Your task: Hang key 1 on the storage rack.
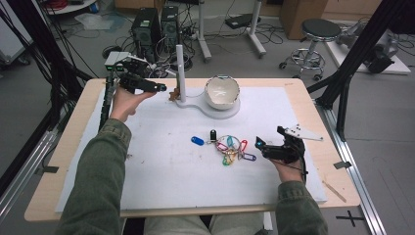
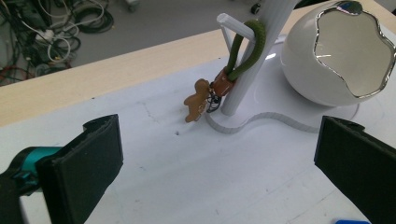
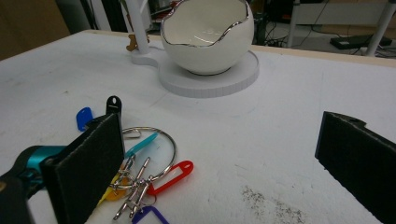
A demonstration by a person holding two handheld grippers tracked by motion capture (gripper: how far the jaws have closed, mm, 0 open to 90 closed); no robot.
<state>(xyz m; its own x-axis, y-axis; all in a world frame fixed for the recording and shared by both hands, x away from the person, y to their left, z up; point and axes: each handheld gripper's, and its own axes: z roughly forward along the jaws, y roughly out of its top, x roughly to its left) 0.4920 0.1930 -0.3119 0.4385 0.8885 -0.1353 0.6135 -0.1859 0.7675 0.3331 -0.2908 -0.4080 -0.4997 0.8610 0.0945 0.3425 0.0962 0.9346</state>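
The left tongs [image 1: 160,88] are wide open with nothing between the two black pads. Just ahead of them is a gingerbread man charm [image 2: 196,100] on a green loop [image 2: 246,49]. The loop hangs over a short peg [image 2: 232,24] on a white pole [image 2: 252,60], and the charm dangles close to the white mat [image 2: 154,163], a little to the left of the pole (as seen in the left gripper view). The charm is apart from the pads, not touching them. To the right of the pole sits a white bowl [image 2: 322,60] shaped like a cracked eggshell.

The right tongs [image 1: 260,143] are wide open too, holding nothing. A bunch of colored key tags [image 3: 140,177] on a metal ring lies just beside the left pad in the right gripper view, with a red tag [image 3: 170,177] poking out. A blue tag [image 3: 84,117] and a black tag [image 3: 113,104] lie a bit farther ahead.

No writing on the tags can be read.
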